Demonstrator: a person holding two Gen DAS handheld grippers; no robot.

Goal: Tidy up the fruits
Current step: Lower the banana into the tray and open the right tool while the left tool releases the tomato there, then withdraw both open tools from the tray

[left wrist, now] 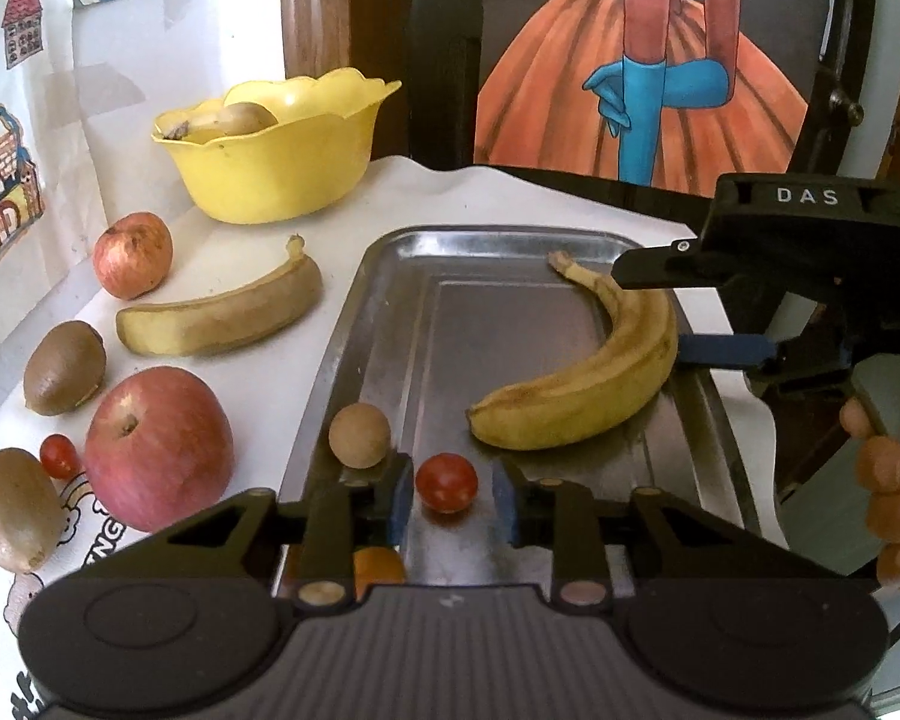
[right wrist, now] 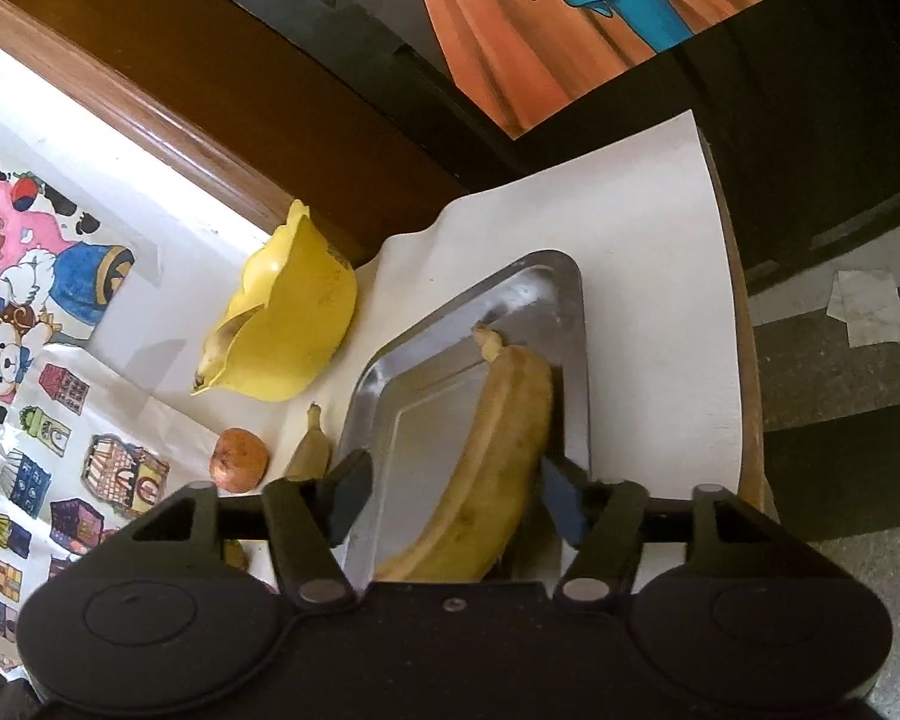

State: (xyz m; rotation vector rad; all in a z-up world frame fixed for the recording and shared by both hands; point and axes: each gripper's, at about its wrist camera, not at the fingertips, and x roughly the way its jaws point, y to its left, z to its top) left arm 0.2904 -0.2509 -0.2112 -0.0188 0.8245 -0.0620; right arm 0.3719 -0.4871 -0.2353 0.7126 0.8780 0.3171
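A steel tray holds a yellow banana, a cherry tomato and a small tan round fruit. My left gripper is open, its blue pads on either side of the tomato, not touching. My right gripper is open around the banana lying in the tray; it shows at the tray's right edge in the left wrist view. Left of the tray lie a browned banana, two apples, two kiwis and another tomato.
A yellow bowl with fruit inside stands at the back left, also in the right wrist view. An orange fruit is partly hidden under my left gripper. The white cloth's right edge drops to the floor.
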